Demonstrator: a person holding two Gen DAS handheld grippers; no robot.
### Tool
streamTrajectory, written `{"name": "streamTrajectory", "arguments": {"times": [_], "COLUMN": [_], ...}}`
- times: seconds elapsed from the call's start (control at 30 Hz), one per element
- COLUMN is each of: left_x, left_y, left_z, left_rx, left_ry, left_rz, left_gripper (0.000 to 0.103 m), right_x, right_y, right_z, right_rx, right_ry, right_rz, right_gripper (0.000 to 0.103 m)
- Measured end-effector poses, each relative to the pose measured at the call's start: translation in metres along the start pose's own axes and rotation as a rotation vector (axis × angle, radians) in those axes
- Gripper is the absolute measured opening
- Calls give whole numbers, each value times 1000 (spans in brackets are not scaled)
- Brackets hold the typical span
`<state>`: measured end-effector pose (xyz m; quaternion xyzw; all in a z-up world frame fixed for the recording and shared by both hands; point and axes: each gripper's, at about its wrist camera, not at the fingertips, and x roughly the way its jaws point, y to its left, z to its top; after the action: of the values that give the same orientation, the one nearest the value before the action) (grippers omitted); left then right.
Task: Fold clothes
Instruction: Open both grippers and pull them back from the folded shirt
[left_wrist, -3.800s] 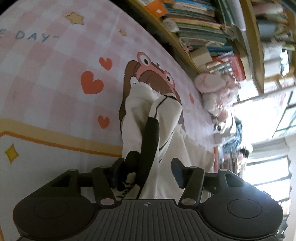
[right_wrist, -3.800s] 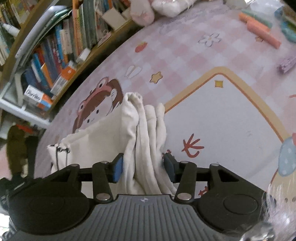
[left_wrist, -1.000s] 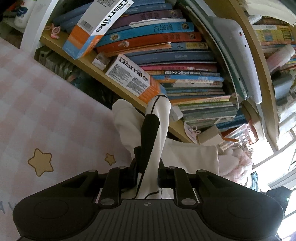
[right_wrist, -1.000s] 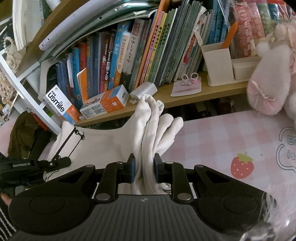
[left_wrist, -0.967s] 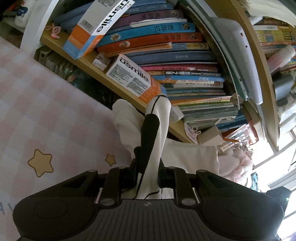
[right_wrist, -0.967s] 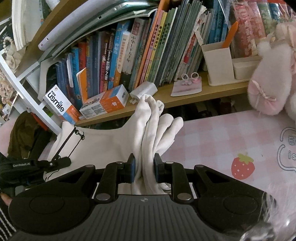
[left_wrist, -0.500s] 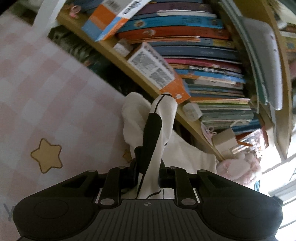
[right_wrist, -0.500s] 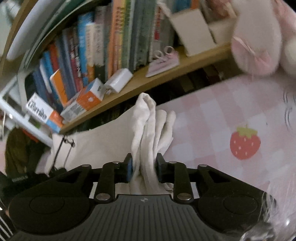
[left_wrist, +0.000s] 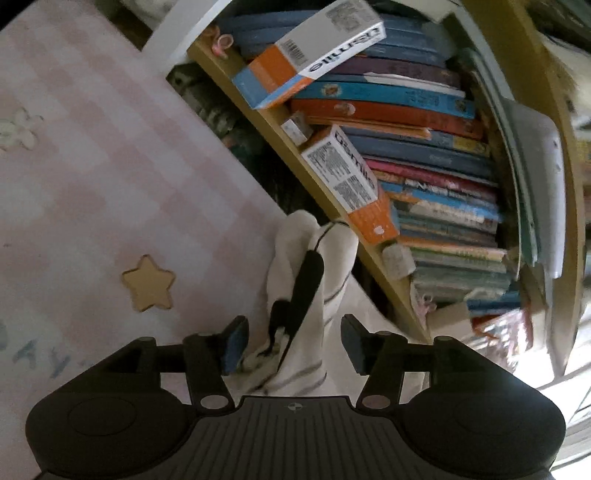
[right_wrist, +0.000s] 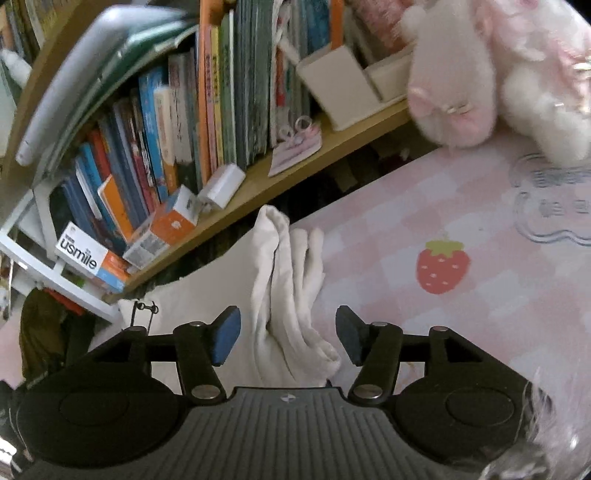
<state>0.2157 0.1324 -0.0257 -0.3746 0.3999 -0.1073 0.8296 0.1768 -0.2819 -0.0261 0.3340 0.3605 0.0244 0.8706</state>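
With both jaws just opened off the white garment (right_wrist: 284, 295), lift your left gripper (left_wrist: 291, 345) and right gripper (right_wrist: 286, 341) straight clear so the fold lies undisturbed.

The left gripper (left_wrist: 293, 343) had just been opening, its jaws clear of the white garment (left_wrist: 314, 266) bunched between them at 12 o'clock.

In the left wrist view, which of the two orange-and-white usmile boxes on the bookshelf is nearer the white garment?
The lower usmile box, its orange end almost at the white garment. The other usmile box leans on the blue books higher up the bookshelf.
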Motion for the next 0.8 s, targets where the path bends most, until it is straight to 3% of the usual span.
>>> {"name": "streamTrajectory", "arguments": {"times": [0.23,0.57,0.8], "left_x": [-31,-56,-72], "left_y": [-24,-48,-63], "left_z": [-36,-89,-129], "left_rx": [184,359,472], "left_ry": [12,19,6], "left_rz": [72,186,237], "left_gripper": [56,57,64], "right_x": [-38,-79,-100], "right_y": [10,38,46], "right_z": [-26,-96,-130], "right_rx": [-101,-344,-411], "right_ry": [-32,-43,-64], "right_rz": [-54,-126,-185], "right_gripper": [58,64,81]}}
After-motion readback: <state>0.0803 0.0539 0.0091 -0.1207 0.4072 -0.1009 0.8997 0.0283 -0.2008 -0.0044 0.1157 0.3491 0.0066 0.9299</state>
